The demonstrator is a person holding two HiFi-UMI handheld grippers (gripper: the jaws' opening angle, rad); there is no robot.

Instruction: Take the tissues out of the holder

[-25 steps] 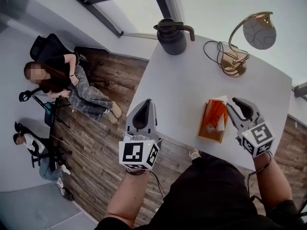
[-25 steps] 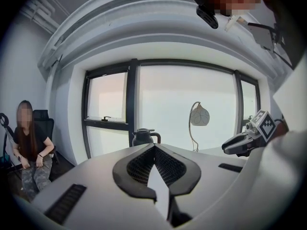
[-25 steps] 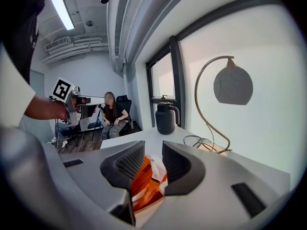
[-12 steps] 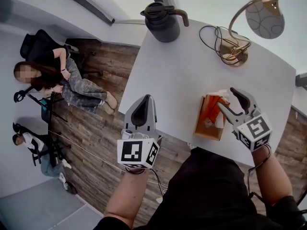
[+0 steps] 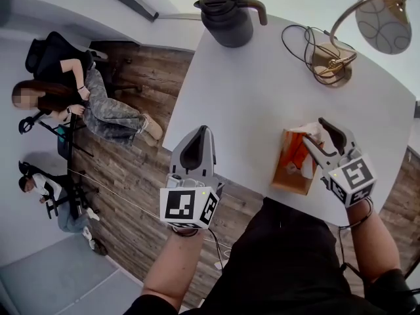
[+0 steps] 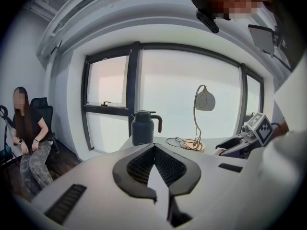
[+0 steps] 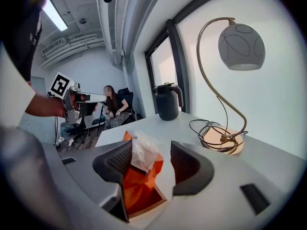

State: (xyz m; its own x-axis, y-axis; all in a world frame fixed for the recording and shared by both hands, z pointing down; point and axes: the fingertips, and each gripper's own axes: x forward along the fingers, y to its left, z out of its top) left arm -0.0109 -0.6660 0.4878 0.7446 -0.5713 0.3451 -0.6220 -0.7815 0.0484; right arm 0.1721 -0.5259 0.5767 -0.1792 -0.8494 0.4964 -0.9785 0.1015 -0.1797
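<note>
Change: the right gripper (image 5: 314, 135) has come from beside the holder (image 5: 291, 173) to over its top. Its jaws have just been opening.
Right gripper: the jaws are spread wide to either side of the tuft of the tissues (image 7: 142, 152). The pads do not yet press on it.
Left gripper (image 5: 199, 132): its jaws are pressed together and empty. It is held off to the left of the holder, beyond the table edge.
Tissues: they are still inside the orange holder, and only the white tuft stands up out of its top.
Progress: I judge that nothing is taken out yet. What is left is to close on the tuft, pull it up, and repeat for the rest.
In the way: nothing stands between the jaws and the tuft. The holder is light and not held, so it may lift together with the tissue.
Table (image 5: 256, 104): it is bare just around the holder.
Lamp (image 5: 341, 51): behind the holder, with its cable (image 5: 296, 42) coiled at the base.
Jug (image 5: 228, 16): far behind the holder, at the table corner.
Person (image 5: 85, 107): seated well to the left of the holder, on the floor side.
</note>
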